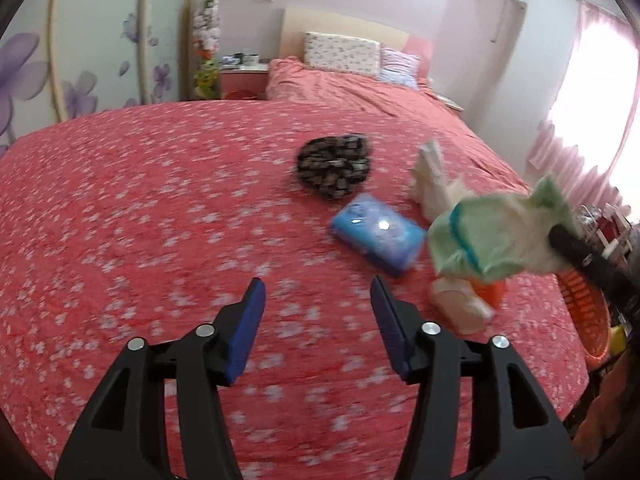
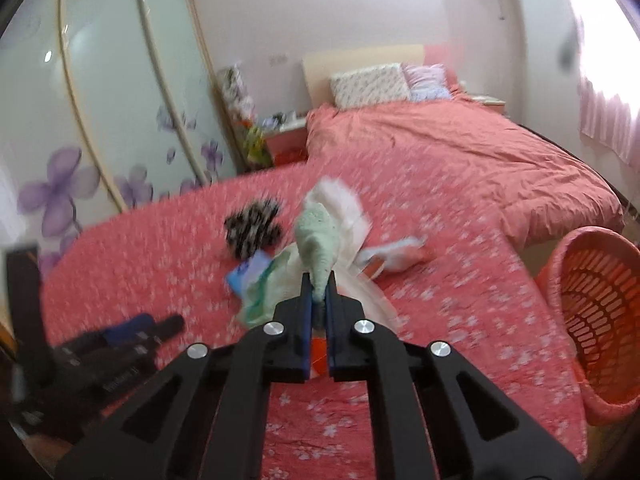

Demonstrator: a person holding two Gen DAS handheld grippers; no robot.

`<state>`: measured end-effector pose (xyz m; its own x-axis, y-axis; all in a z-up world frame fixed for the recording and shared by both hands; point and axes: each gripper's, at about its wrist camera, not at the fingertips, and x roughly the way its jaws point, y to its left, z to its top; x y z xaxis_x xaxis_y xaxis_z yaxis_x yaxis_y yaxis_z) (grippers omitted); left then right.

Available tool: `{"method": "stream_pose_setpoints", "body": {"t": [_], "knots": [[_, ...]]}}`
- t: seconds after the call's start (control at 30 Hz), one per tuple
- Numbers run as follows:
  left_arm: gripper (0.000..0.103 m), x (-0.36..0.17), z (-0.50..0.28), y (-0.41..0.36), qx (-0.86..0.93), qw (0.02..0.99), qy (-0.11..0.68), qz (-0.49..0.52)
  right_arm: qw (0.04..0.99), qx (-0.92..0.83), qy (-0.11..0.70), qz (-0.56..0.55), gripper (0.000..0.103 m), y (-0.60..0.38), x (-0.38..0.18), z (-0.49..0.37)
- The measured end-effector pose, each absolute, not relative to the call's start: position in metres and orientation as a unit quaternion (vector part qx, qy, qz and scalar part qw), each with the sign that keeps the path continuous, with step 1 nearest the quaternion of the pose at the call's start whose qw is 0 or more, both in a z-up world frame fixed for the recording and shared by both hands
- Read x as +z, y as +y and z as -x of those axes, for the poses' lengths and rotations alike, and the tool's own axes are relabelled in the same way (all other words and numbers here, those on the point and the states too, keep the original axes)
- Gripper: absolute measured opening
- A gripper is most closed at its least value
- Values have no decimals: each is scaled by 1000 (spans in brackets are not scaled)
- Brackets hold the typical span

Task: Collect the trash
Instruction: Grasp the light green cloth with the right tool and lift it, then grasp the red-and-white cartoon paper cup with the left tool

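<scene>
We are holding the left gripper [image 1: 318, 300] nearest the lens, its jaws spread and empty above the bed [image 1: 140, 200]. With the right gripper [image 2: 319, 292] we are pinching a crumpled green-and-white wrapper [image 2: 316, 236], lifted clear of the bed, near the orange basket [image 2: 600, 300]. It is looking light, soft and floppy, so we are gripping a bunched fold. A blue tissue pack [image 1: 378, 234], white paper scraps [image 1: 430, 178] and a dark patterned cloth [image 1: 334, 166] are lying on the bed. We are reading no writing; blur hides any labels.
</scene>
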<state>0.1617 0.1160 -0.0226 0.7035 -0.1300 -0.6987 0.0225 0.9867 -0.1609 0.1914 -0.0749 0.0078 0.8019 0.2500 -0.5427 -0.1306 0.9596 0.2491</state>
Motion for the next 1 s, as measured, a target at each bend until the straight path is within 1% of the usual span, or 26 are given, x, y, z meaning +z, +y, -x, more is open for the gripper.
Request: {"method": "stream_pose_setpoints", "body": {"t": [0.13,0.23,0.3,0.37,0.43,0.53,0.83,0.9,0.93,1.0], "knots": [[63,-19,-170,92,-80,919,380,67,952,66,274,-121,6,-109,21,-182],[74,-19,-175,70,-110,917,378,55,954,36,269,-128,6,-132,22,-177],[78,-21,-179,57,-125,916,379,44,952,21,273,-135,6,-148,19,-174],[88,-25,-182,44,-140,914,379,33,951,13,277,-137,6,-156,15,-171],[90,-29,-188,31,-141,914,381,11,949,5,282,-141,6,-167,10,-168],[90,-38,-198,17,-137,907,397,-15,947,-3,287,-145,6,-179,4,-163],[90,-52,-205,-1,-149,889,432,-21,942,-16,295,-162,6,-198,-8,-158],[84,-51,-204,-4,-151,891,427,-27,941,-18,296,-164,6,-200,-10,-157],[84,-51,-203,-6,-153,892,425,-32,941,-19,296,-165,6,-201,-10,-156],[81,-49,-201,-9,-159,894,418,-37,940,-21,296,-167,6,-204,-11,-155]]}}
